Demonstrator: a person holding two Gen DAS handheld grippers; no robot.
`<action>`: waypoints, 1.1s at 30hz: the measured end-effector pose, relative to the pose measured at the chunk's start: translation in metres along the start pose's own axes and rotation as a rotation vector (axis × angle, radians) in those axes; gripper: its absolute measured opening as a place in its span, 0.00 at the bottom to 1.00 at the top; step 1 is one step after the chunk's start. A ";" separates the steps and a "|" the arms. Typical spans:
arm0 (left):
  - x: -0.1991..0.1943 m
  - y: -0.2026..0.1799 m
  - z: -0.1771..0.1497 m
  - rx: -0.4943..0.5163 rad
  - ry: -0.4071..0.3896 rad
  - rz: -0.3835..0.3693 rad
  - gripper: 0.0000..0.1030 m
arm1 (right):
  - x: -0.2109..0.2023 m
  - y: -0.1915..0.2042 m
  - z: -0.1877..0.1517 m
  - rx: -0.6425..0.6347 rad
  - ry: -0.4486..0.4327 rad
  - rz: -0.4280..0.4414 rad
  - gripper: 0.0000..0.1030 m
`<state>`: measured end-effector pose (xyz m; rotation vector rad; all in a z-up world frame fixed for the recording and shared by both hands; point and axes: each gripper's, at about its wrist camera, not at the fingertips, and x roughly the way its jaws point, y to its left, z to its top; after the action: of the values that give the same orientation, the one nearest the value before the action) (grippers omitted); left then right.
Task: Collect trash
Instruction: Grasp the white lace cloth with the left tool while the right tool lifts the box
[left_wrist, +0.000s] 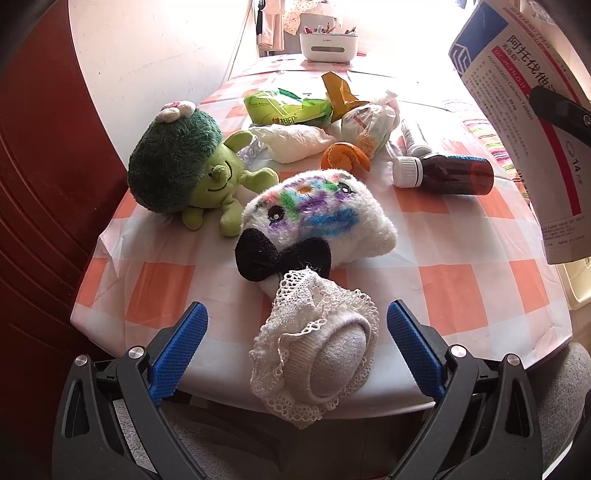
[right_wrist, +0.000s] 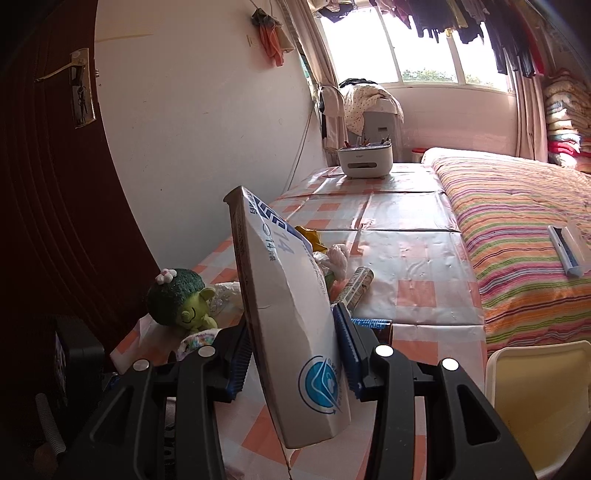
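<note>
The right claw (right_wrist: 291, 354) pinches a white cardboard medicine box with blue and red print (right_wrist: 284, 314), lifted above the bench covered in an orange-and-white checked cloth (right_wrist: 417, 258). The left claw (left_wrist: 295, 347) hangs spread wide over the near edge, a white lace-trimmed sock (left_wrist: 317, 350) lying between its blue pads (left_wrist: 177, 350), untouched. Farther off lie a green broccoli-headed plush toy (left_wrist: 184, 170), a brown bottle with a white cap (left_wrist: 447, 171), a curl of orange peel (left_wrist: 343, 157) and a green plastic wrapper (left_wrist: 288, 107).

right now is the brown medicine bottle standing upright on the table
No, the brown medicine bottle lies on its side on the checked tablecloth, white cap pointing left.
</note>
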<state>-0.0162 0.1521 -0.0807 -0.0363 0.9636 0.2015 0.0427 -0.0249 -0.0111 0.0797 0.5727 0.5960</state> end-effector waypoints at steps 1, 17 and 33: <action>0.001 0.000 0.000 -0.002 0.003 -0.002 0.89 | -0.003 -0.002 -0.001 0.005 -0.002 -0.004 0.40; 0.001 -0.008 -0.002 -0.027 0.000 -0.137 0.42 | -0.029 -0.041 -0.022 0.104 -0.037 -0.096 0.40; -0.041 -0.097 0.031 0.148 -0.215 -0.364 0.42 | -0.063 -0.136 -0.055 0.261 -0.187 -0.409 0.40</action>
<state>0.0048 0.0548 -0.0352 -0.0522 0.7402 -0.1990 0.0404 -0.1775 -0.0584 0.2550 0.4644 0.1119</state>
